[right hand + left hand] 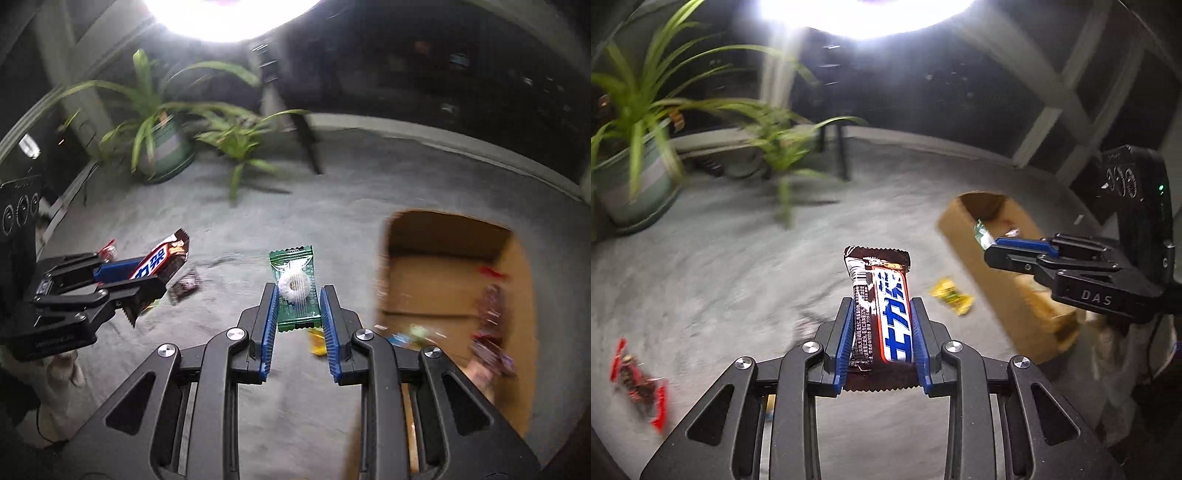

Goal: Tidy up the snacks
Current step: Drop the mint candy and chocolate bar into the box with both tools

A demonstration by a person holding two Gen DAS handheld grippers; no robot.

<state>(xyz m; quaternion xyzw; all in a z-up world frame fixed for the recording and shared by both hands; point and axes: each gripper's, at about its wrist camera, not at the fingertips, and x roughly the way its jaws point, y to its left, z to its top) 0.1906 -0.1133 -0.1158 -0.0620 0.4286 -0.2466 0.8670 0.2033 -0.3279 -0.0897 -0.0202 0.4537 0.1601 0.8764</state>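
From the left wrist view, the left gripper (882,317) has its blue-padded fingers (846,332) closed narrowly on a long brown chocolate bar with a red, white and blue label (882,310), which stands up between them, its crimped far end clear of the pads. The open brown cardboard box (1008,273) serves as the landmark: it lies on the grey textured bench (738,266) to the right of the held bar. Just left of the box a small yellow candy wrapper (951,296) lies on the bench. Well to the left of the box, a red wrapped snack (641,384) lies blurred at the frame edge. The right gripper (988,247) reaches over the box from the right, with a sliver of green wrapper at its tips. Beyond the box on the far left stands a green potted plant with long leaves (639,129).

From the right wrist view, the right gripper (299,310) has its fingers (269,317) nearly closed on a green wrapped ring-shaped mint candy (294,288). The box (454,236) sits just to its right; inside lie several wrapped snacks (491,332), too blurred to tell apart. Left of the box, the left gripper (147,275) holds the chocolate bar (160,262) aloft, and a dark wrapped snack (186,286) lies on the bench (332,206) under it.
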